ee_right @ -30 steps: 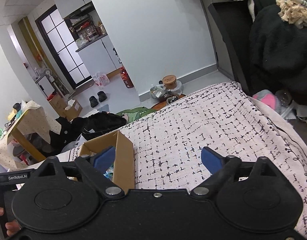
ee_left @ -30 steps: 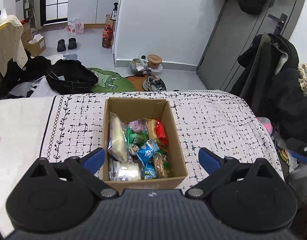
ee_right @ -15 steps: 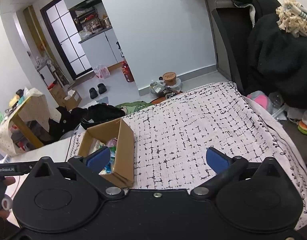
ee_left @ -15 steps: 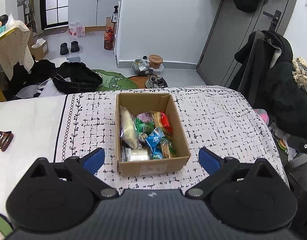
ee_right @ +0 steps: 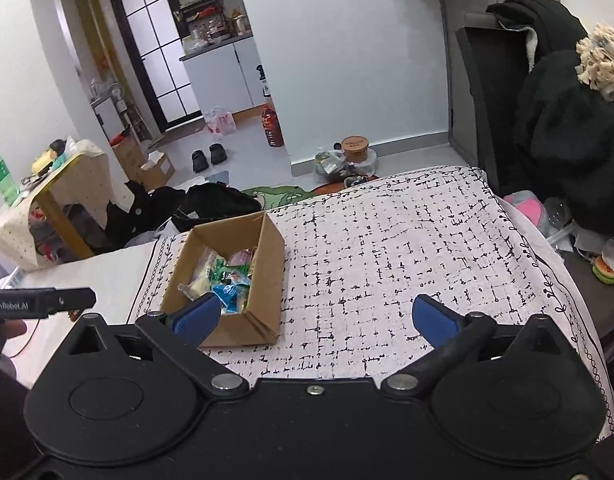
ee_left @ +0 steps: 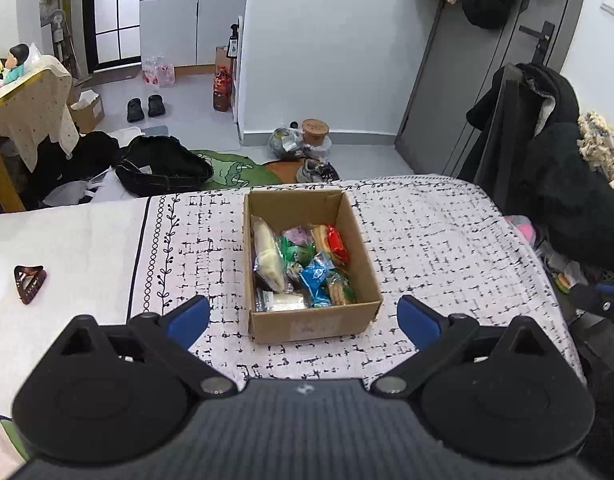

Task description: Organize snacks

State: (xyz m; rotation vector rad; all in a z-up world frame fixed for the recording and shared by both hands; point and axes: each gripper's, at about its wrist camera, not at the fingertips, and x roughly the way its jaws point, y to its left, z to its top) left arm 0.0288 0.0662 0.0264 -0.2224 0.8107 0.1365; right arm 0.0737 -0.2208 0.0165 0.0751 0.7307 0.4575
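An open cardboard box (ee_left: 319,326) stands on the patterned tablecloth, filled with several wrapped snacks (ee_left: 303,268). It also shows in the right wrist view (ee_right: 273,264), left of centre. My left gripper (ee_left: 305,322) is open and empty, held above and in front of the box's near wall. My right gripper (ee_right: 313,318) is open and empty, to the right of the box over bare cloth, with its left fingertip (ee_right: 199,314) in front of the box's near corner. The left gripper's body (ee_right: 39,303) shows at the left edge of the right wrist view.
A brown hair claw (ee_left: 29,283) lies on the white cloth at the left. The table (ee_left: 447,248) ends at the far and right edges. Dark coats (ee_left: 547,168) hang on a chair at the right. Bags, shoes and clutter lie on the floor beyond.
Both grippers have pulled back and up from the box, which now sits farther away and whole in both views. The hair claw has come into the left view.
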